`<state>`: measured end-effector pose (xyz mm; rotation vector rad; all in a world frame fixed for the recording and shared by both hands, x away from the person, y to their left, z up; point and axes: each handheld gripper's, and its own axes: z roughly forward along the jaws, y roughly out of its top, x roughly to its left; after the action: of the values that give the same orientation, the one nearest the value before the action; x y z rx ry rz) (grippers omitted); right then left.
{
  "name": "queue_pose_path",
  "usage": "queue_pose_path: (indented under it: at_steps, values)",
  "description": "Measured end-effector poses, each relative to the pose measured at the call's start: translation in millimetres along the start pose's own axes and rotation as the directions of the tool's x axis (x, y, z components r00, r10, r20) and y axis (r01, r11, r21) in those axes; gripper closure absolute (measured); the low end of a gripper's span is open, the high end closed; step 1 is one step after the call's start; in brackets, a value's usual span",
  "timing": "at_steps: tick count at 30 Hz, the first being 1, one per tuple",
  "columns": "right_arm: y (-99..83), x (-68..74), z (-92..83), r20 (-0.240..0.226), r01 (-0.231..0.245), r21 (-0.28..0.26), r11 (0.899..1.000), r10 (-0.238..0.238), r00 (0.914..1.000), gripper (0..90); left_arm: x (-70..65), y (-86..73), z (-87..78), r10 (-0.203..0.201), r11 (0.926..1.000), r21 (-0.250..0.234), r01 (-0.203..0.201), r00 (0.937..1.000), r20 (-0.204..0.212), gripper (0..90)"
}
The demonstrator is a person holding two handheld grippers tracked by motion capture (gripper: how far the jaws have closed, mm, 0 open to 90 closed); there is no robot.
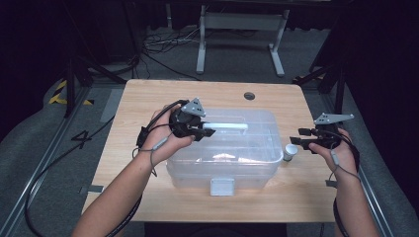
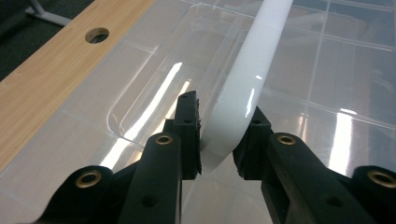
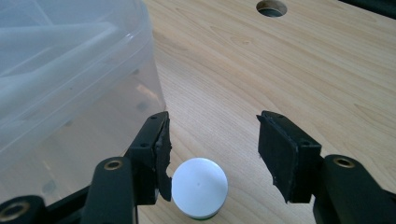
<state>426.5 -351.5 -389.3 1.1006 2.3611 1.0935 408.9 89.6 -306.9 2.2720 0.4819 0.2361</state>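
Observation:
A clear plastic storage box sits at the middle of the wooden table, its lid on. A white handle runs across the lid. My left gripper reaches in from the left, and in the left gripper view both pads press on the curved end of the white handle. A small bottle with a white cap stands just right of the box. My right gripper hovers by it, open. In the right gripper view the white cap lies low between the jaws, close to the left one.
A grey latch hangs on the box's near wall. A round hole pierces the table behind the box. The box wall stands close to the left of the right gripper. Cables and a metal frame lie on the floor beyond the table.

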Motion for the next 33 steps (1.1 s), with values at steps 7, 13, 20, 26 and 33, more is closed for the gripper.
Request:
queue_pose_path:
  at_steps: [7,13,20,26,33]
  values:
    - [-2.2,-0.7,-2.7,-0.016,-0.003,-0.021,1.0,0.003,0.9999,47.2,0.4,2.2,-0.3,0.008,0.9999,0.013,-0.008,0.9999,-0.012,76.1]
    - [-6.8,-4.9,-6.3,-0.051,-0.062,-0.046,0.997,0.06,0.9969,51.6,2.0,5.8,-1.2,0.001,0.9997,0.026,-0.001,0.9999,-0.012,76.4]
    - [-9.0,-2.0,-12.5,-0.076,-0.056,-0.01,0.998,0.055,0.9956,76.5,9.9,15.7,-4.0,-0.029,0.998,0.057,0.029,0.9996,0.001,76.2]
    - [-7.1,1.7,-17.0,-0.081,-0.012,-0.015,1.0,0.01,0.9967,82.8,16.3,21.8,-5.1,-0.055,0.9961,0.069,0.054,0.9983,0.017,76.1]
    - [-5.2,5.8,-18.8,-0.102,0.006,-0.023,1.0,-0.009,0.9947,85.6,23.4,25.8,-5.9,-0.087,0.9939,0.071,0.084,0.9956,0.036,76.0]
